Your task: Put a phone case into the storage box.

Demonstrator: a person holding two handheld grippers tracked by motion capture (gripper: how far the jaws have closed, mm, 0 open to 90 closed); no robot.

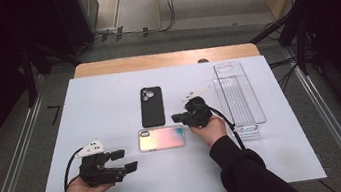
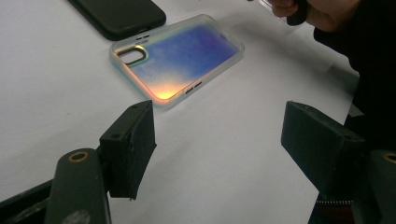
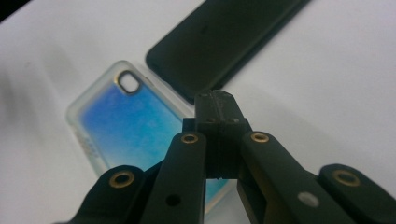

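Jaws on my left gripper (image 1: 128, 159) stand wide apart, nothing between them, low over the white desk (image 1: 105, 110) near me. Just beyond lies the iridescent phone case (image 1: 162, 138), flat, camera cutout to its left. My right gripper (image 1: 176, 118) hovers at its far right corner, jaws pressed together, empty. Past that, the black phone case (image 1: 152, 106); the clear tray (image 1: 239, 97) sits off right.

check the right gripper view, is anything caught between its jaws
No, the right gripper has its jaws pressed flat together with nothing between them, above the iridescent phone case.
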